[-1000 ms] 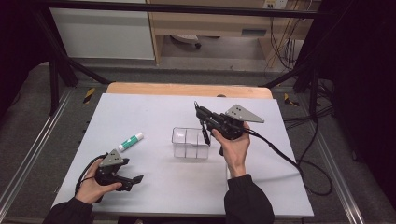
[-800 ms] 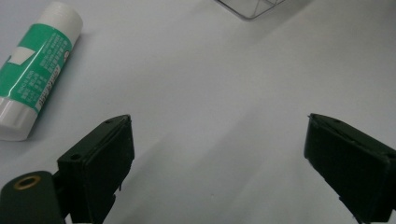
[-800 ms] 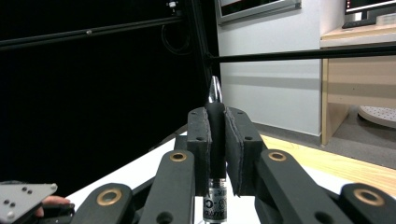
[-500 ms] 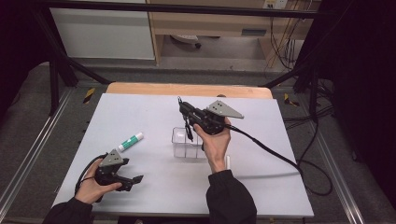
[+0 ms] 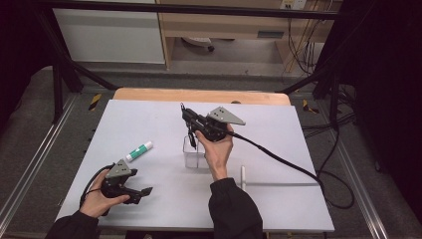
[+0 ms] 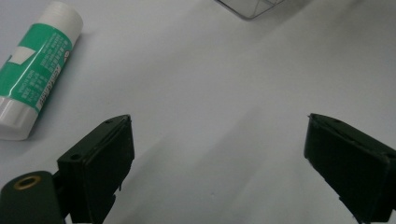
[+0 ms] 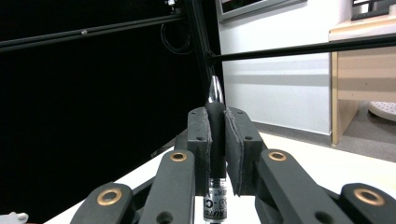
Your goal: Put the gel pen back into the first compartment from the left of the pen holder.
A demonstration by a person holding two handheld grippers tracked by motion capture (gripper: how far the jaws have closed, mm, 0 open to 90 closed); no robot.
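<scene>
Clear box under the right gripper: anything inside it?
The clear box looks empty where its walls show. The right gripper, clamped on a black pen, and its hand cover the near right part, so that part is unknown.

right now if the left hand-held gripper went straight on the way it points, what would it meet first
Probably the clear plastic box, straight ahead past bare table. The left hand-held gripper stands open with nothing between its jaws; the glue stick lies off to the side of that line. Depth is hard to judge.

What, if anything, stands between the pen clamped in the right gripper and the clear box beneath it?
Nothing visible does. The right gripper holds the pen above the clear box, with open air between them; the glue stick lies well off toward the left gripper.
</scene>
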